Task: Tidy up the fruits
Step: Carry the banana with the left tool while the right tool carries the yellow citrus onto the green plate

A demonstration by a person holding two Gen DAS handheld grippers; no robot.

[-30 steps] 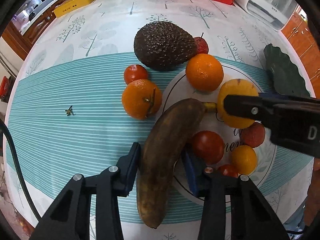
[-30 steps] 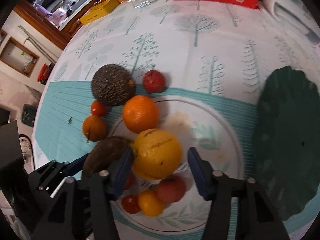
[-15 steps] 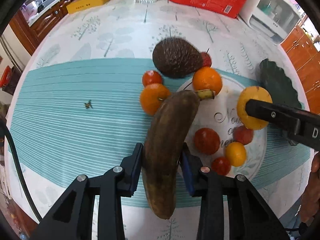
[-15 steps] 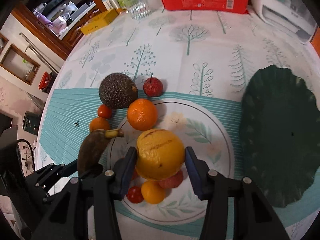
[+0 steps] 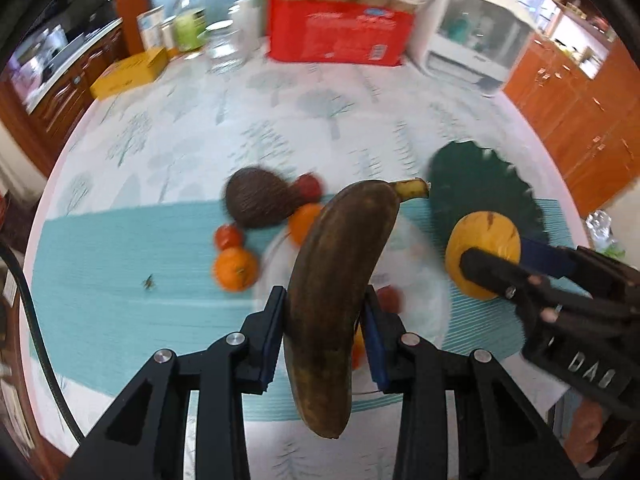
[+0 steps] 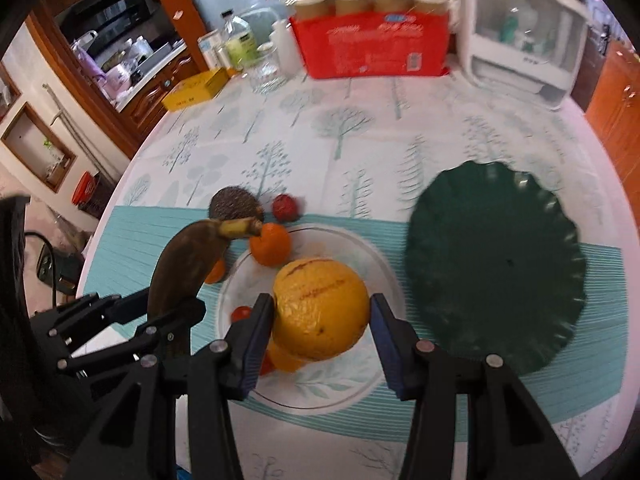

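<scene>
My left gripper (image 5: 325, 340) is shut on a brown overripe banana (image 5: 340, 272), held above the table with its stem pointing away. My right gripper (image 6: 320, 320) is shut on a large yellow orange (image 6: 320, 308), also lifted; that orange (image 5: 482, 256) shows at the right of the left wrist view. Below lie an avocado (image 5: 256, 202), a red fruit (image 6: 285, 207), oranges (image 5: 235, 269) (image 6: 270, 244) and small tomatoes (image 5: 229, 237) around a white plate (image 6: 360, 380). An empty dark green scalloped plate (image 6: 496, 276) sits to the right.
At the table's far edge stand a red carton (image 6: 372, 48) with jars, a white appliance (image 6: 520, 28), a glass (image 5: 224, 50), bottles and a yellow box (image 5: 130, 72). Wooden cabinets (image 5: 580, 92) rise at the right. A black cable (image 5: 36, 332) hangs at the left.
Both grippers have risen from the table, lifting the banana and the yellow orange off the white plate. The table looks further away, and the far clutter has come into view.
</scene>
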